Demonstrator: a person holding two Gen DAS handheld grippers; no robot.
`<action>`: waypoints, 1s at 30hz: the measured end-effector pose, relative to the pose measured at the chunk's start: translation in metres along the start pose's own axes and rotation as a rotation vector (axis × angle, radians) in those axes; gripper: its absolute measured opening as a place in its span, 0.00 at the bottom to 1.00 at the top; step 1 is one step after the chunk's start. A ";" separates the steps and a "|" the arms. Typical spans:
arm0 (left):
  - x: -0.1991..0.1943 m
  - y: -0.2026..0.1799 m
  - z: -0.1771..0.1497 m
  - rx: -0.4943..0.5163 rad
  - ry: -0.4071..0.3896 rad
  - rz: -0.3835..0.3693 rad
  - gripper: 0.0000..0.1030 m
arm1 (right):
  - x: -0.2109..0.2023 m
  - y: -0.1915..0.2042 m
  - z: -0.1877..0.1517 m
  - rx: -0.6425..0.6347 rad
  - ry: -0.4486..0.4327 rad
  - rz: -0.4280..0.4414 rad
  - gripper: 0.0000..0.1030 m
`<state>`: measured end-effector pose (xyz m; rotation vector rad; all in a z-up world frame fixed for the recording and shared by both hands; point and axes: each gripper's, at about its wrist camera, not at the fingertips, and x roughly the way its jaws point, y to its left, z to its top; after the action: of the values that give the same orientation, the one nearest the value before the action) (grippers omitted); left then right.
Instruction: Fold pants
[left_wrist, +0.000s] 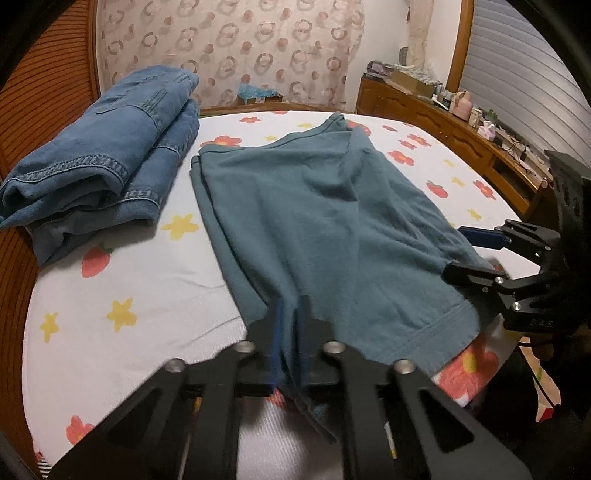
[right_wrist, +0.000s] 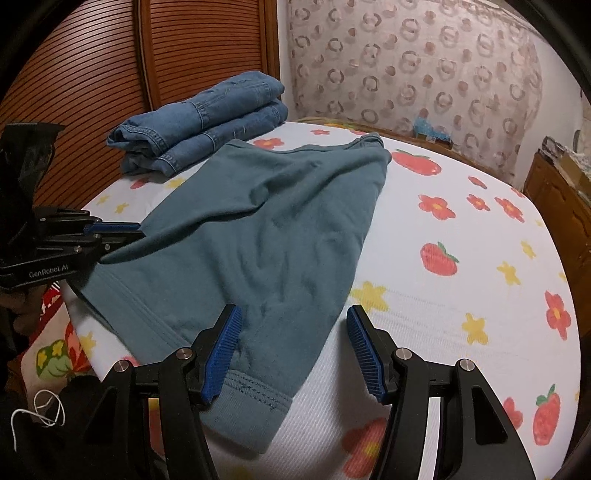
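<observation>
Left wrist view puts the teal pants (left_wrist: 314, 221) in front of me, laid flat on the flowered bedsheet (left_wrist: 122, 280), waistband at the far end and hemmed leg cuffs at the near edge of the bed. My left gripper (left_wrist: 290, 332) is pressed together on a raised fold of the teal fabric at the near left cuff; the cloth bunches up between the blue pads (left_wrist: 277, 332). My right gripper (right_wrist: 293, 347) stands spread over the other near cuff, its left pad lying against the fabric and its right pad over bare sheet, nothing pinched. From the left wrist I see it coming in from the right, at the pants' right edge. On the far left of the bed, just beside the pants but apart from them, sits a folded stack of blue jeans (left_wrist: 99, 155) against the slatted wooden panel (right_wrist: 92, 74). A patterned curtain (left_wrist: 229, 51) hangs behind the bed, and a cluttered wooden dresser (left_wrist: 443, 125) runs along the right.
</observation>
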<state>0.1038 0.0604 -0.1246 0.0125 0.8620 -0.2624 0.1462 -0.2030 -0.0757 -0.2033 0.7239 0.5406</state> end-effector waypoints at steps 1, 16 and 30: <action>-0.002 0.001 0.000 -0.002 -0.008 -0.003 0.02 | 0.001 0.000 0.000 0.000 0.000 0.000 0.60; -0.028 0.022 -0.006 -0.094 -0.047 0.031 0.20 | -0.006 -0.003 -0.001 0.031 -0.003 0.023 0.60; -0.051 -0.006 -0.020 -0.077 -0.086 0.005 0.47 | -0.060 0.004 -0.031 0.056 -0.040 0.039 0.60</action>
<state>0.0554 0.0679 -0.0983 -0.0686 0.7856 -0.2236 0.0893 -0.2350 -0.0575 -0.1256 0.7046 0.5597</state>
